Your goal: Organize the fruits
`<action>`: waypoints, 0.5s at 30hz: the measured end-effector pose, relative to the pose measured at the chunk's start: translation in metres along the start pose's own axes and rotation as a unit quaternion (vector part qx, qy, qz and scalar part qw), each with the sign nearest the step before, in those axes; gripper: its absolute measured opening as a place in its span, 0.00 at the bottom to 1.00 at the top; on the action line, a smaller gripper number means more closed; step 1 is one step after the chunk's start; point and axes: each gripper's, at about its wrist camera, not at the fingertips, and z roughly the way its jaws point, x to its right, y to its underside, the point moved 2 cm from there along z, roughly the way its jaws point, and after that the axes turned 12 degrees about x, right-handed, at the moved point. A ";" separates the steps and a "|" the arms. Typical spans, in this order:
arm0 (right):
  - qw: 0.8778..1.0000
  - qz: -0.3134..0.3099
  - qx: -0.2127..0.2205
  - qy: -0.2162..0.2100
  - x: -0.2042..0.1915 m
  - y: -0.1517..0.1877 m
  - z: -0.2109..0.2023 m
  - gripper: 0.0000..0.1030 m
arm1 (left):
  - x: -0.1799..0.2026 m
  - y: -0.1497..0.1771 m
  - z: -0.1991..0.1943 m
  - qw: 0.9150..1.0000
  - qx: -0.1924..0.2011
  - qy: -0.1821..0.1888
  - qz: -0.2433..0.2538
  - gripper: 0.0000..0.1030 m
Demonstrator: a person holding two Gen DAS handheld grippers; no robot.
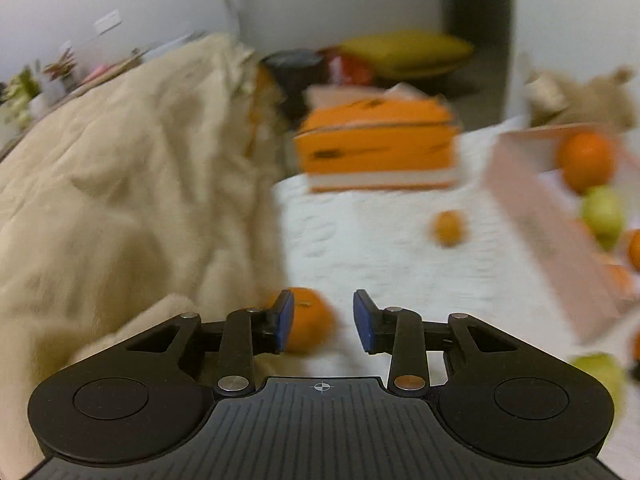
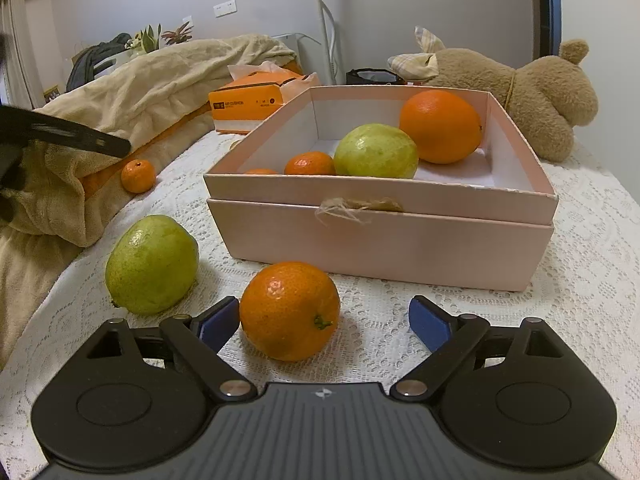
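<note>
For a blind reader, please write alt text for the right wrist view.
The open right claw reaches around an orange on a white lace cloth. A green guava lies to its left, and behind is a pink box holding more fruit.

Box (image 2: 380, 240): matt pink cardboard, frayed twine tie. Cloth (image 2: 580, 300): white lace, textured. Orange (image 2: 289, 310): glossy, dimpled peel. Blanket (image 2: 160, 80): soft beige fleece. Teddy bear (image 2: 532, 88): brown plush.
</note>
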 end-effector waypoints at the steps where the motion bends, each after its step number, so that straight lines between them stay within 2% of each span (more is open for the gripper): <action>1: 1.000 0.002 0.000 -0.001 0.000 0.000 0.000 0.89 | 0.001 -0.001 0.009 1.000 -0.013 -0.002 0.006 0.36; 2: 1.000 0.003 0.001 -0.002 0.001 0.000 0.000 0.89 | 0.003 0.000 0.016 1.000 -0.026 -0.002 0.014 0.37; 3: 1.000 0.003 0.001 -0.002 0.001 0.000 0.000 0.89 | 0.007 0.000 0.022 0.999 -0.036 -0.008 0.029 0.41; 5: 1.000 0.004 0.001 -0.003 0.001 0.000 0.000 0.89 | 0.017 0.001 0.028 0.996 -0.039 -0.029 0.074 0.42; 7: 1.000 0.005 0.001 -0.004 0.001 0.000 -0.001 0.89 | 0.019 0.003 0.030 0.994 -0.043 -0.039 0.096 0.42; 10: 1.000 0.007 0.002 -0.006 0.001 0.000 -0.001 0.89 | 0.017 0.002 0.036 0.992 -0.047 -0.045 0.110 0.42; 15: 1.000 0.007 0.001 -0.006 0.001 0.000 0.000 0.90 | 0.010 -0.005 0.046 0.993 -0.053 -0.051 0.093 0.42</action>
